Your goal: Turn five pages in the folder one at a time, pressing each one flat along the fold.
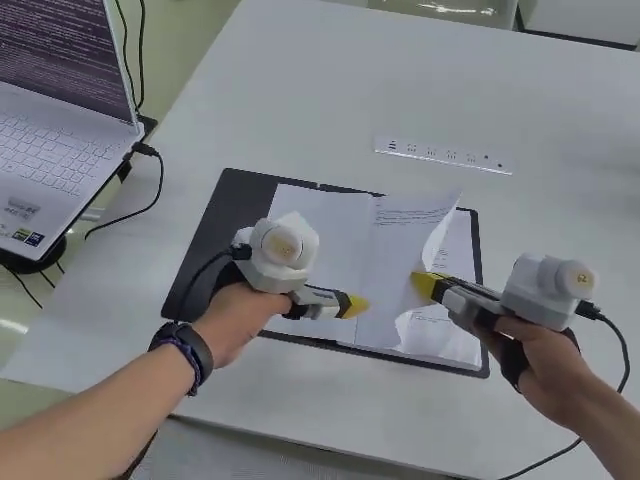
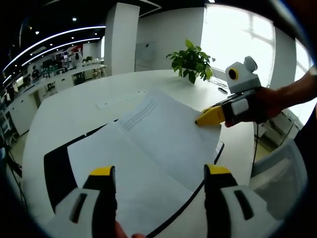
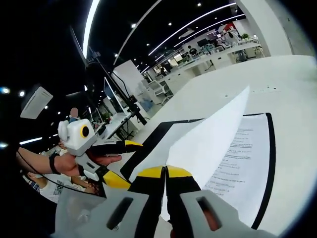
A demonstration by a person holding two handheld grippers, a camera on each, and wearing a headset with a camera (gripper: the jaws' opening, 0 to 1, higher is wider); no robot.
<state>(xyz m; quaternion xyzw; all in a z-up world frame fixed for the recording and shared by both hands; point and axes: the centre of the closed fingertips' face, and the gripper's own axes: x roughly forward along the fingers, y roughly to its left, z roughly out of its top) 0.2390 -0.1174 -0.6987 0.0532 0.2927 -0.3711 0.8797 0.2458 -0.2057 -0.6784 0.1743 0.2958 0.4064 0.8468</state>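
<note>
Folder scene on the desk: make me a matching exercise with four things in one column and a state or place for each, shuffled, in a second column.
Column one:
1 left gripper
2 right gripper
3 laptop
4 folder

Column two:
A shut on a lifted page
B black, lying flat on the table
C jaws apart, empty
D screen lit, left of the folder

Pairs: 1-C; 2-A; 3-D; 4-B

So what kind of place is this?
Most likely an open-plan office: rows of desks under strip ceiling lights, a laptop on the white table, a potted plant by the window.
</note>
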